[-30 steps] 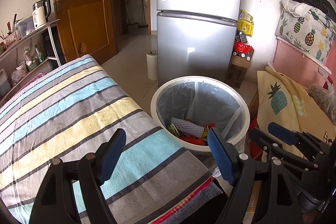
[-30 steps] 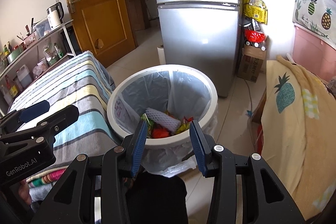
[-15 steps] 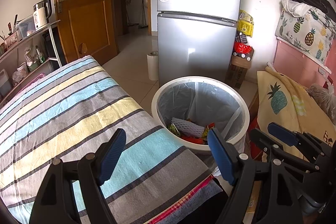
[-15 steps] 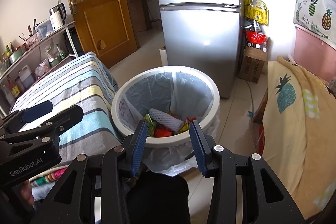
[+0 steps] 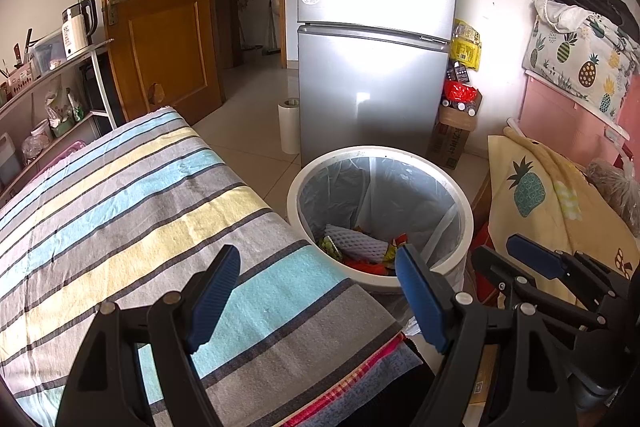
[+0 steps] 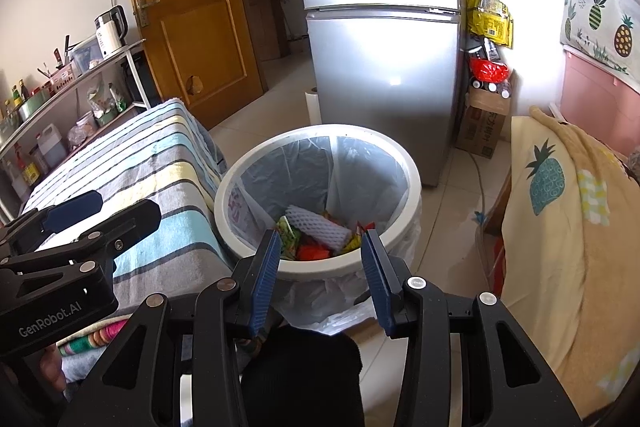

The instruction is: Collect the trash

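- We hold our left gripper (image 5: 316, 291) above the striped cloth (image 5: 132, 211), jaws spread wide with nothing between them.
- Our right gripper (image 6: 320, 269) points down at the near rim of the white bin (image 6: 414, 183), jaws apart and empty, set narrower than the left.
- The trash (image 6: 316, 227), a white foam net among red, green and yellow wrappers, lies at the bottom of the lined bin.
- The bin stands on the floor just beside the cloth-covered bed, with the grey fridge (image 5: 372, 75) behind it.
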